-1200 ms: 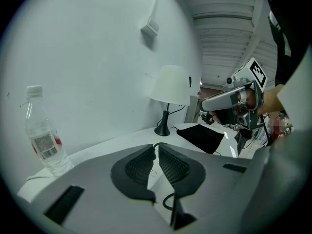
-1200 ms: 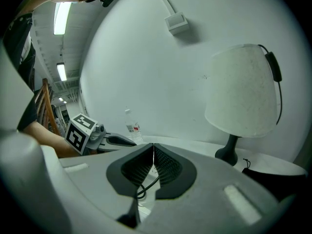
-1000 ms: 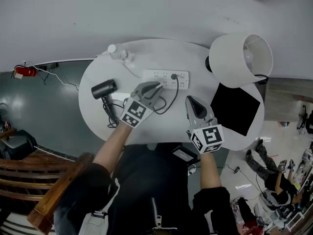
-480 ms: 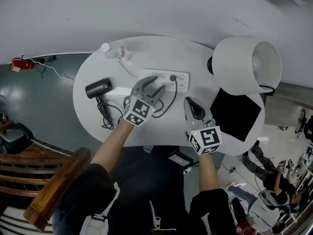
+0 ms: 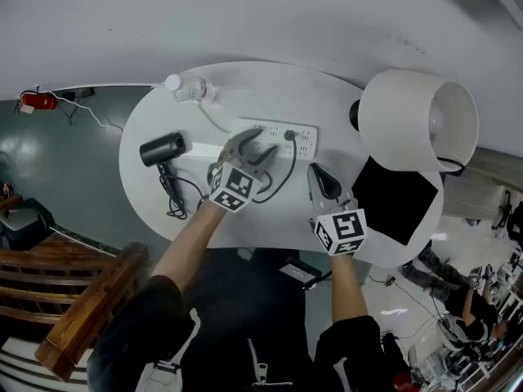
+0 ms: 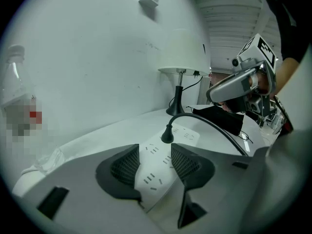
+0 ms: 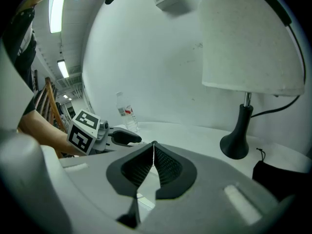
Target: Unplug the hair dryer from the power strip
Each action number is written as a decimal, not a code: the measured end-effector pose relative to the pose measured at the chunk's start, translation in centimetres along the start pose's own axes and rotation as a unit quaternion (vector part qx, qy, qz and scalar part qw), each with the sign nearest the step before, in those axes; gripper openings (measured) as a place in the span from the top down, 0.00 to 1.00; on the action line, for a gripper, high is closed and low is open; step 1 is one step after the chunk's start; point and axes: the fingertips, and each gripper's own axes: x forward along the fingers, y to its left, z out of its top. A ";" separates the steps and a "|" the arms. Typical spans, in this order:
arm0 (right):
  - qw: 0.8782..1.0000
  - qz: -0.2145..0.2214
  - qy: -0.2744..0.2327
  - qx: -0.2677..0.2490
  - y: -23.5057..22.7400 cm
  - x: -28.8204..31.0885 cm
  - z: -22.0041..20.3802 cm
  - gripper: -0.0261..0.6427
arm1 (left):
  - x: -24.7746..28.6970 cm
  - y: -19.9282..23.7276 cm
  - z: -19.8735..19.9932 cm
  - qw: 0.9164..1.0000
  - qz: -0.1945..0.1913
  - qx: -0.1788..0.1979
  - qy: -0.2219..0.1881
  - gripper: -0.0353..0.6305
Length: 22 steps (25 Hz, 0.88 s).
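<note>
Lamp [image 5: 417, 121] beside power strip [image 5: 304, 135] | left tongs [image 5: 252, 144] just opened wide over strip, nothing gripped | right tongs [image 5: 316, 170] closed, empty

The hair dryer [image 5: 162, 149] is black and lies on its side near the 9 o'clock edge of the round white table [image 5: 270, 88], its barrel along the 9-to-3 line. The power strip [image 5: 274, 135] is white and flat, also along that line, at 12 o'clock from the table's middle. A black plug [image 5: 288, 135] sits in a socket near its 3 o'clock end. Its black cord [image 5: 292, 160] drops toward 6 o'clock, curves toward 9 o'clock and bunches below the dryer.
</note>
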 end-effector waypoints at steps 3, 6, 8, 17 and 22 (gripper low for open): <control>1.000 0.001 0.004 -0.011 -0.4 0.9 -0.4 0.95 | 0.0 0.0 0.1 1.000 0.004 0.004 -0.007 0.66; 1.000 0.001 0.008 -0.028 -1.0 2.0 -0.7 0.95 | 0.1 -0.2 0.0 1.000 0.007 0.018 -0.008 0.66; 0.999 0.000 0.011 -0.044 -1.5 2.6 -0.8 0.95 | 0.2 -0.4 -0.1 1.000 0.009 0.028 -0.005 0.66; 0.990 0.027 0.041 -0.135 -1.0 5.5 -2.4 0.91 | 0.8 -1.3 0.1 0.999 0.015 0.029 0.007 0.66; 0.985 0.032 0.032 -0.169 -0.5 6.8 -2.6 0.85 | 0.9 -1.3 -0.2 0.999 0.020 0.034 0.012 0.66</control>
